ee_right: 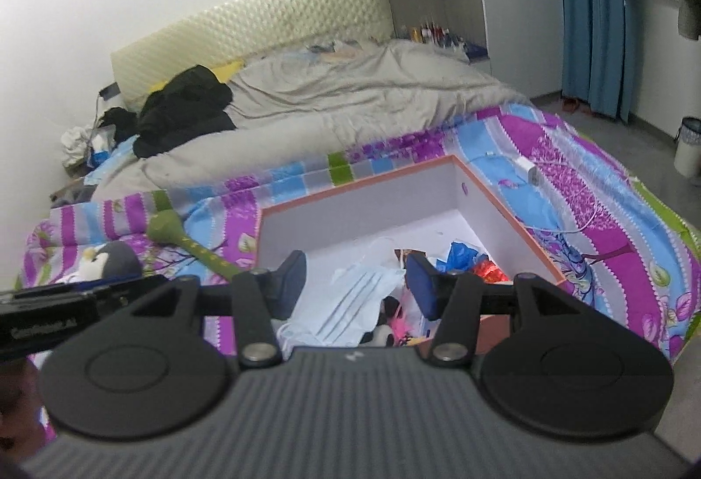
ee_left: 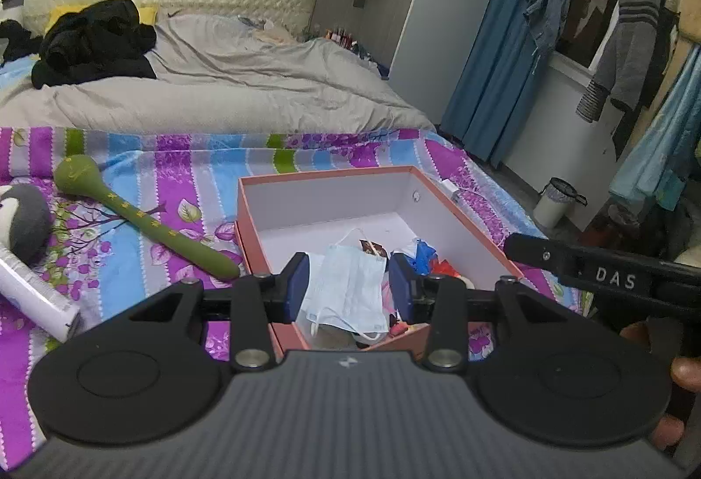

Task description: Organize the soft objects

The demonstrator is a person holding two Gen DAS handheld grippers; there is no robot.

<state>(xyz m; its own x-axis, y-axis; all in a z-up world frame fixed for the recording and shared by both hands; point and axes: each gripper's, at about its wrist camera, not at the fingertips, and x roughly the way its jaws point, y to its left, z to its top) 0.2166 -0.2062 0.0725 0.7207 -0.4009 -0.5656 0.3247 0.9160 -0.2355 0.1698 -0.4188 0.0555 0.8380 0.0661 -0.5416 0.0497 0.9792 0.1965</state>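
An open pink box (ee_left: pixel 326 177) with a white inside sits on the striped bedsheet; it also shows in the right wrist view (ee_right: pixel 359 186). Inside lie a pale blue face mask (ee_left: pixel 348 290) (ee_right: pixel 355 303), blue and red wrappers (ee_left: pixel 431 257) (ee_right: pixel 471 260) and other small items. My left gripper (ee_left: pixel 346 284) is open above the box's near end, its pads either side of the mask without gripping it. My right gripper (ee_right: pixel 357 282) is open and empty above the same end. A green soft mallet (ee_left: pixel 131 214) (ee_right: pixel 188 242) and a grey plush penguin (ee_left: pixel 24 222) (ee_right: pixel 107 260) lie left of the box.
A white tube (ee_left: pixel 35 295) lies at the left edge. A grey duvet (ee_left: pixel 245 84) and black clothes (ee_left: pixel 94 40) cover the far bed. A white charger and cable (ee_right: pixel 528 170) lie right of the box. A white bin (ee_left: pixel 556 200) stands on the floor.
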